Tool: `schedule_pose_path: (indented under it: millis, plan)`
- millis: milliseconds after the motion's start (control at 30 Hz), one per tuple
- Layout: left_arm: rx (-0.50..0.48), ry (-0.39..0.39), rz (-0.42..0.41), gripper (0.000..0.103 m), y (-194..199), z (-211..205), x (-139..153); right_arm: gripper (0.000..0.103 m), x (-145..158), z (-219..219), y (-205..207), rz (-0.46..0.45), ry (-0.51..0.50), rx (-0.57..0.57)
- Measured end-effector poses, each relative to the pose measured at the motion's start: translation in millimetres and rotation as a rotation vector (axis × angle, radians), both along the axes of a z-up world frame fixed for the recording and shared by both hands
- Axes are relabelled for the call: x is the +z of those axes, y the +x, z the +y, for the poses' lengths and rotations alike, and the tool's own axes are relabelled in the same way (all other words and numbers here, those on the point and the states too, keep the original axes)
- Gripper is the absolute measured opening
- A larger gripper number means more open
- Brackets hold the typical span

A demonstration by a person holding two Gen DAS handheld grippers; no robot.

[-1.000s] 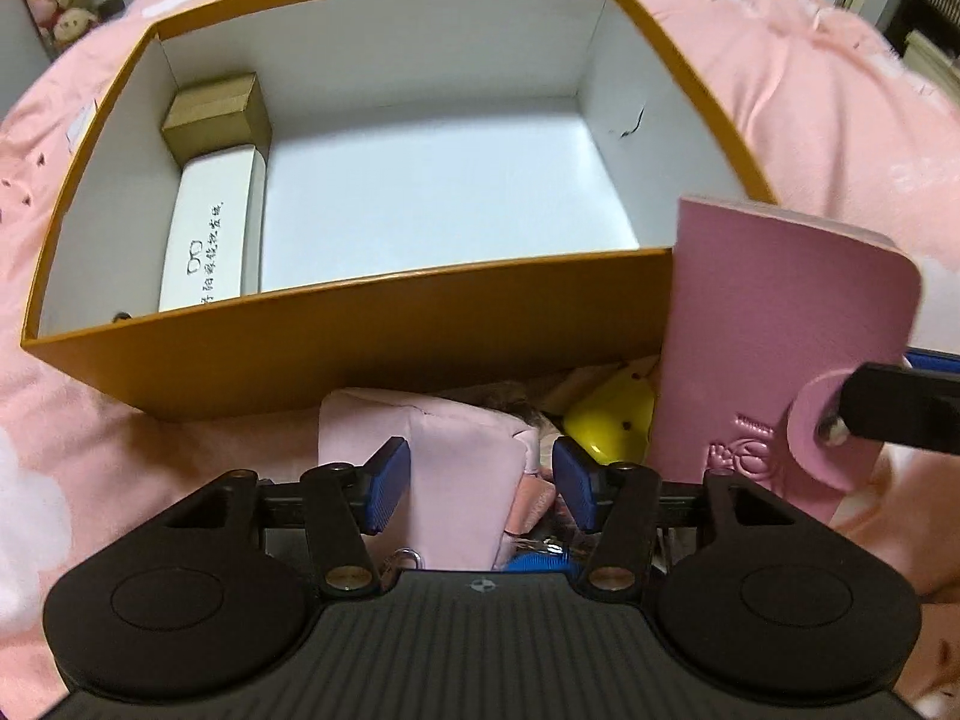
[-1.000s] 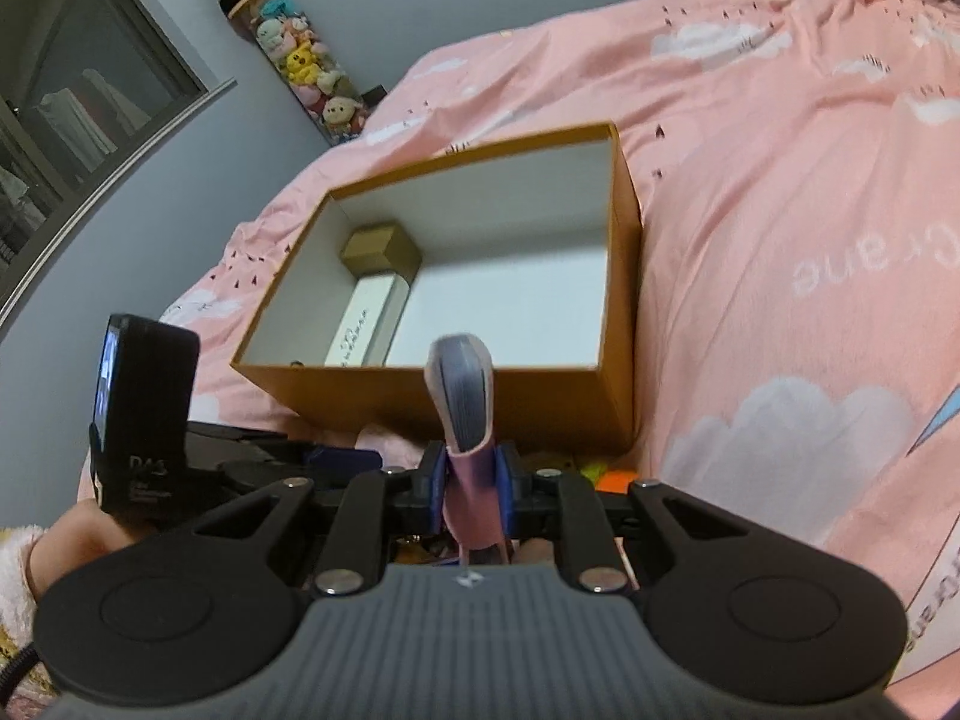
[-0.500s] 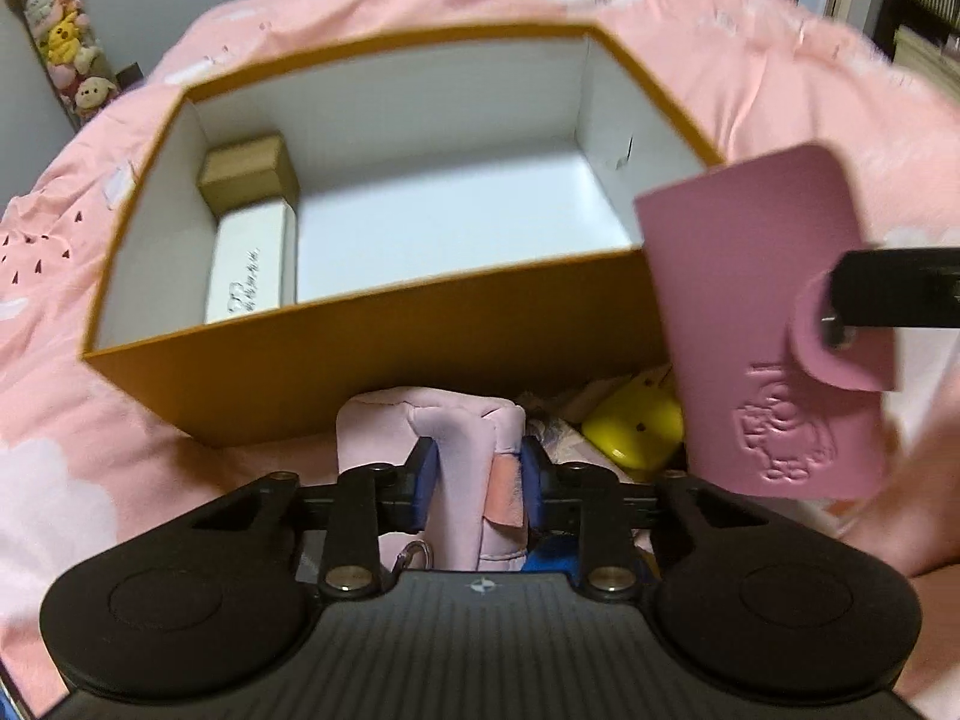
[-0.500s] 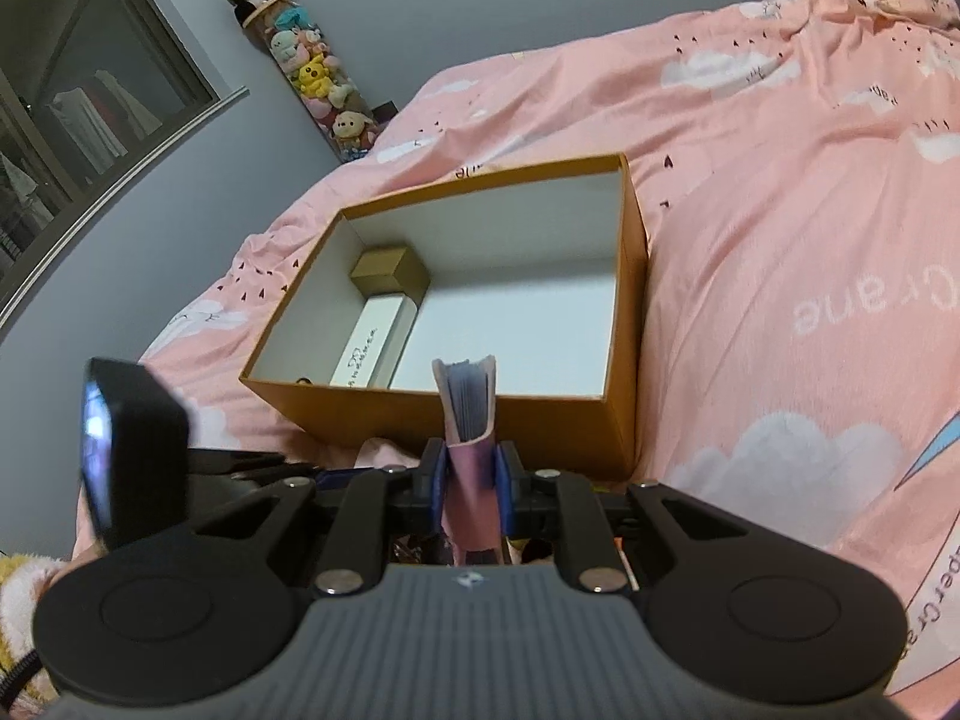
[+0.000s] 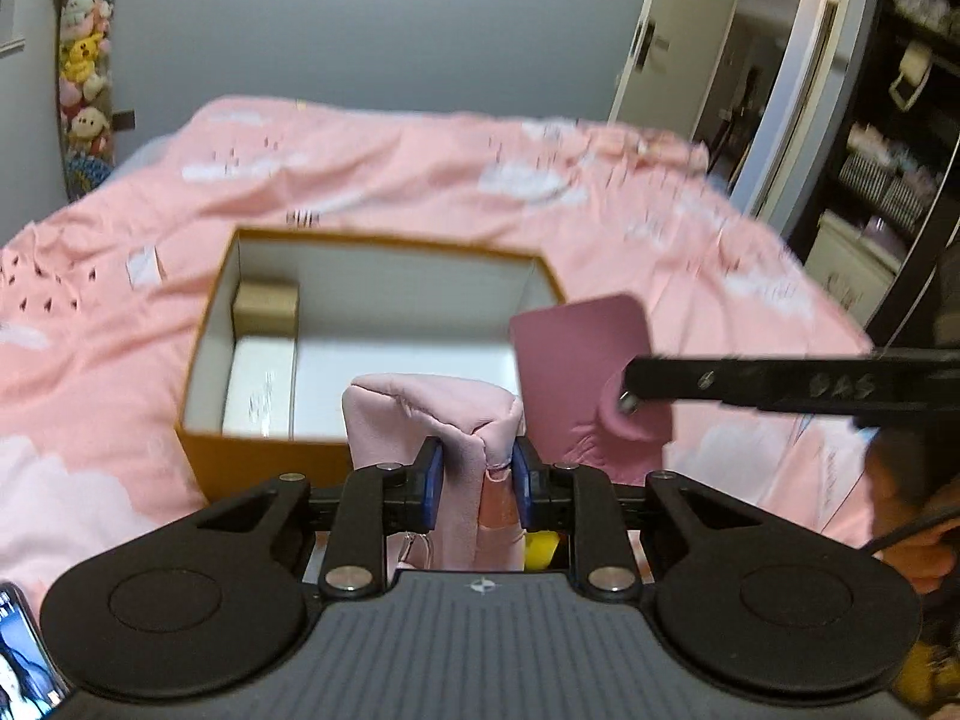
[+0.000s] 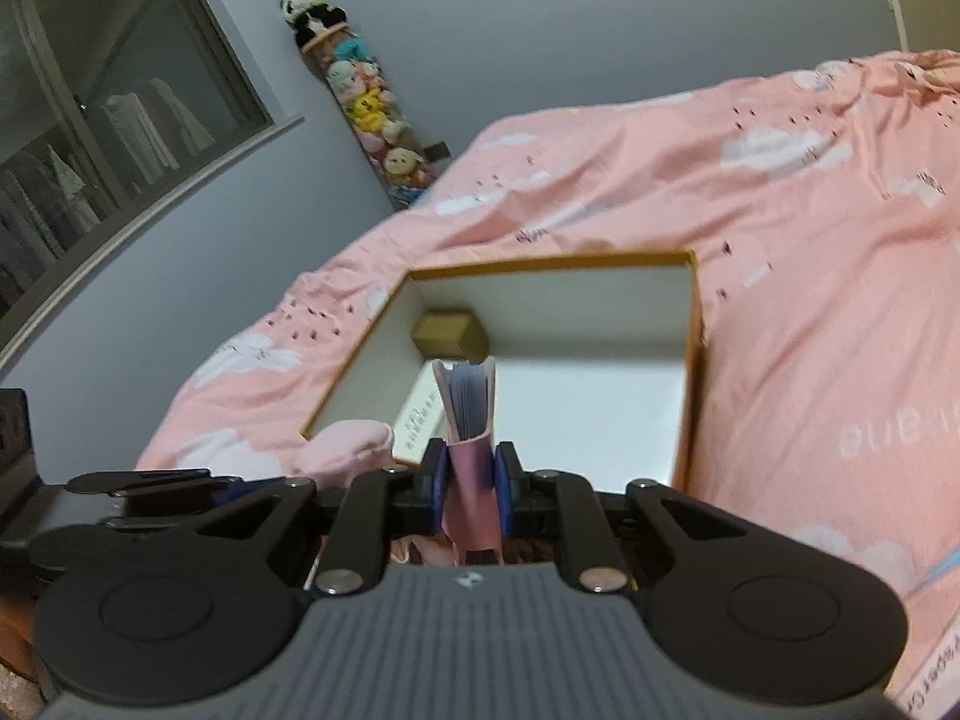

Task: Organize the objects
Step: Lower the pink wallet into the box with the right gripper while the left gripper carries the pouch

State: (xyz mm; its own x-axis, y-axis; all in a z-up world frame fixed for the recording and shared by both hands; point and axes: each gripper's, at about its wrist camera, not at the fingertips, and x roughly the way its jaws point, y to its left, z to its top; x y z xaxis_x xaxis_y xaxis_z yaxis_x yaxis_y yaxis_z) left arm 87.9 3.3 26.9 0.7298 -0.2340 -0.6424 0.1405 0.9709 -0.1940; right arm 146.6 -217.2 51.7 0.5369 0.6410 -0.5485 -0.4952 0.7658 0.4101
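Left wrist view: pink bedspread (image 5: pixel 420 168), orange box (image 5: pixel 264 468) on it. Left gripper (image 5: pixel 478 474), jaws just closing, clamps pale pink pouch (image 5: pixel 432 420), probably fabric. Right gripper (image 6: pixel 470 480) clenched on pink card holder (image 6: pixel 471 420), before the box.

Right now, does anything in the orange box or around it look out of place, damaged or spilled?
Nothing stands out. The orange box sits open on the pink bedcover, with a small brown box and a white box neat along one wall. No spill or damage shows, though the left wrist view is blurred.
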Motion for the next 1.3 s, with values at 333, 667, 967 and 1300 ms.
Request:
schedule_pose_path:
  millis: [333,667,967,1300]
  plan:
    - [0.035,-0.052,-0.123,0.026,26,35,46,0.017,31,18,31,-0.066,0.059,0.009]
    - [0.056,0.03,-0.068,0.026,88,59,33,0.017,-28,61,112,0.126,0.056,-0.019]
    - [0.067,0.023,0.009,0.027,109,78,10,0.017,-105,103,159,0.441,0.093,0.038]
    - [0.071,0.013,0.048,0.027,122,87,-2,0.017,-138,131,177,0.611,0.084,0.046]
